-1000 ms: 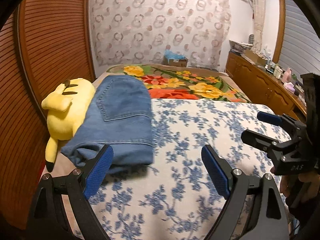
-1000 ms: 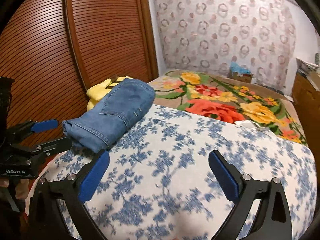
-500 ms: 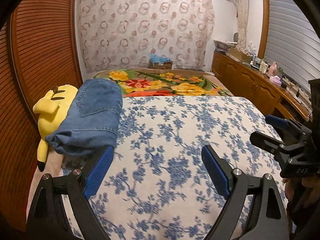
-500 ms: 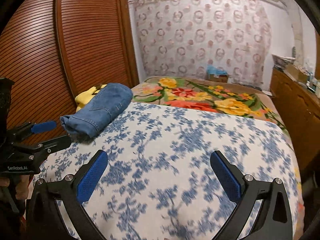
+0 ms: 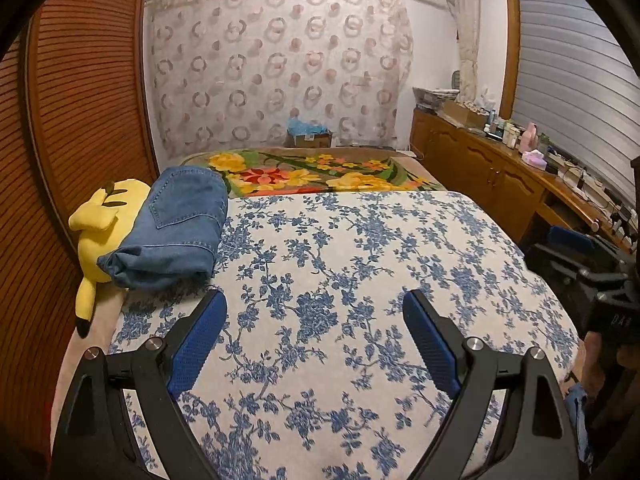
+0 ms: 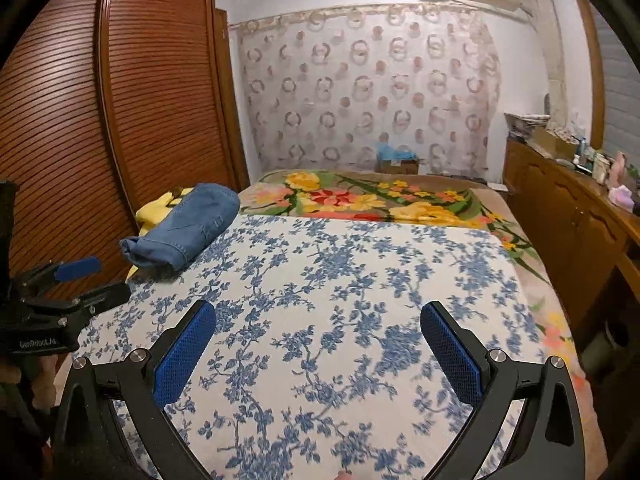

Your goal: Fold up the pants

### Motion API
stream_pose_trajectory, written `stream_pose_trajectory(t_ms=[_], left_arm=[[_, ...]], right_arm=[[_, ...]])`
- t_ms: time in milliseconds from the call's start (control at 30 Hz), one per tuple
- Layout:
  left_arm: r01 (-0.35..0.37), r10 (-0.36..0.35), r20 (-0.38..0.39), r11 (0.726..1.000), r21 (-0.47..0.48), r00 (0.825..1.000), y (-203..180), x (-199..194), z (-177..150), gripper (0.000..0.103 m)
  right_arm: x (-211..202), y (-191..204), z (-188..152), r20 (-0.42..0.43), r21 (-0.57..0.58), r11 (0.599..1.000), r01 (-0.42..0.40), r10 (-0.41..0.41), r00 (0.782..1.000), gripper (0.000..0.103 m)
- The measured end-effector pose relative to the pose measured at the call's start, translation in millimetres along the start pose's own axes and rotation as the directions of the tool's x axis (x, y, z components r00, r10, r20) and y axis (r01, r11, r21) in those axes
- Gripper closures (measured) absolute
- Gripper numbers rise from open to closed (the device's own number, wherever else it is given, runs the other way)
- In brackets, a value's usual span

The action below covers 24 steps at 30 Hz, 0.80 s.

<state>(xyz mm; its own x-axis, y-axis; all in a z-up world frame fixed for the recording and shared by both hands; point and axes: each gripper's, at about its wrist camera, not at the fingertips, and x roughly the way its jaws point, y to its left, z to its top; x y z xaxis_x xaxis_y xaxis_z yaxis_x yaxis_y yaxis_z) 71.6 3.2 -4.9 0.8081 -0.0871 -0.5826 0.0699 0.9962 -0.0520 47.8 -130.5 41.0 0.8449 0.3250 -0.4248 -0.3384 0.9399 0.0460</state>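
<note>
Folded blue denim pants (image 5: 176,224) lie in a compact bundle at the left edge of the bed, resting partly on a yellow plush toy (image 5: 106,220). In the right wrist view the pants (image 6: 188,226) sit far left, past the bedspread. My left gripper (image 5: 314,312) hangs open over the white and blue floral bedspread (image 5: 360,264), well back from the pants, nothing between its blue pads. My right gripper (image 6: 318,320) is open too, over the same bedspread (image 6: 340,280), empty. Each gripper also shows at the edge of the other's view, held by a hand.
A brown slatted wardrobe (image 6: 120,120) runs along the left of the bed. A bright flowered blanket (image 5: 312,172) covers the far end. A wooden sideboard (image 5: 500,176) with bottles and clutter lines the right wall. A cardboard box (image 5: 310,138) stands beyond the bed.
Both grippers have drawn back and up from the pants, so the bundle now looks smaller and farther off at the left. More of the bedspread shows. Both stayed open.
</note>
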Motion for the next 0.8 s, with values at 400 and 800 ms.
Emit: stream_pose_trajectory(t_ms=[400,800], left_arm=[[0.008,-0.012,0.125,0.999,0.036,0.992,-20.5,-53.8,18.4,0.013],[-0.002,-0.002,0.172,1.0,0.022,0.985,-21.5,-74.2,22.3,0.013]], right_arm=[[-62.4,0.3,0.5,0.12,0.017,0.998,0.065,-0.066,0.991,0.001],[-64.3,-1.0,-4.6,0.161,0.008,0.997,0.082,-0.082,0.984,0.001]])
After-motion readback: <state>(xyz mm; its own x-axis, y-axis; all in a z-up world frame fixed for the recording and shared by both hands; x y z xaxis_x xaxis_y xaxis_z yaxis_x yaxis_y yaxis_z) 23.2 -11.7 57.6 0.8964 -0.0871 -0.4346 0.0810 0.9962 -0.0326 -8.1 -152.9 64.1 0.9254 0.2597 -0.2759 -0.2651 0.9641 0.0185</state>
